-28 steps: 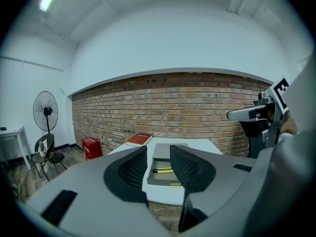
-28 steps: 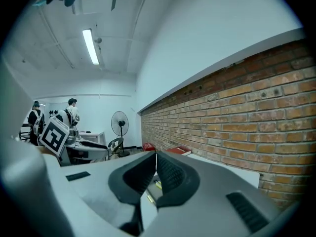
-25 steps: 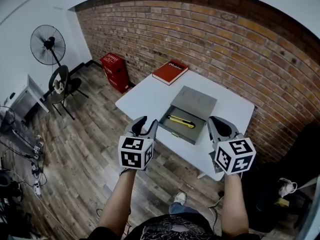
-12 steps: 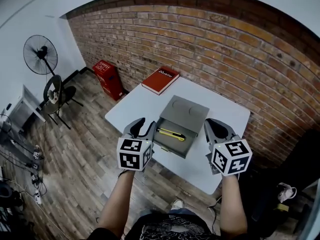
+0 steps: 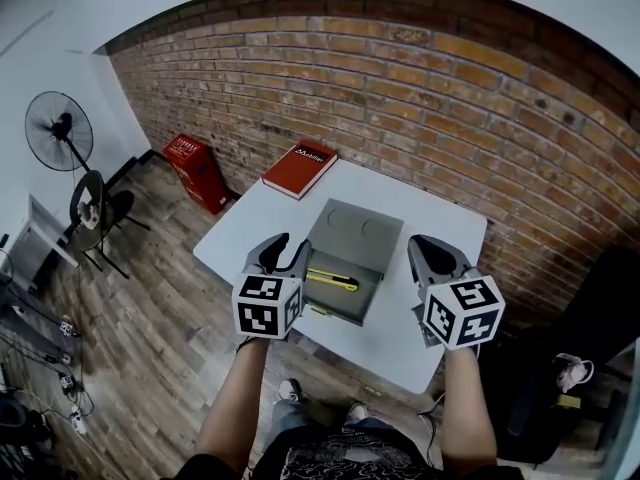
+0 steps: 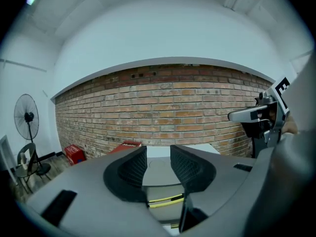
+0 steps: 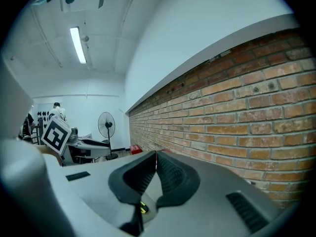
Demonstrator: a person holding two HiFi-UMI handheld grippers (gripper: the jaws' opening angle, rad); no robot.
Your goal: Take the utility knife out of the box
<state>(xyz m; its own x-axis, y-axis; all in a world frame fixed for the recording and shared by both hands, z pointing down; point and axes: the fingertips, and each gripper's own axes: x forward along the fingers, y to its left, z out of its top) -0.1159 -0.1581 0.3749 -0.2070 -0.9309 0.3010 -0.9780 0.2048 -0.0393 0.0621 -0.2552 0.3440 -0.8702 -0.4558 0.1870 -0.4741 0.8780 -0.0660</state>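
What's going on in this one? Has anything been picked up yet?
Nothing is picked up yet. A person stands at a white table with a gripper in each hand. The grey box lies open on it, and the yellow utility knife is inside. The left gripper is at the box's left side, jaws apart and empty. The right gripper is to the right of the box, jaws closed on nothing. A red book lies at the table's far corner.

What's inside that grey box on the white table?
A yellow utility knife lies in the open grey box. The left tongs cover the knife's left end and that corner of the box, so anything tucked there can't be seen.
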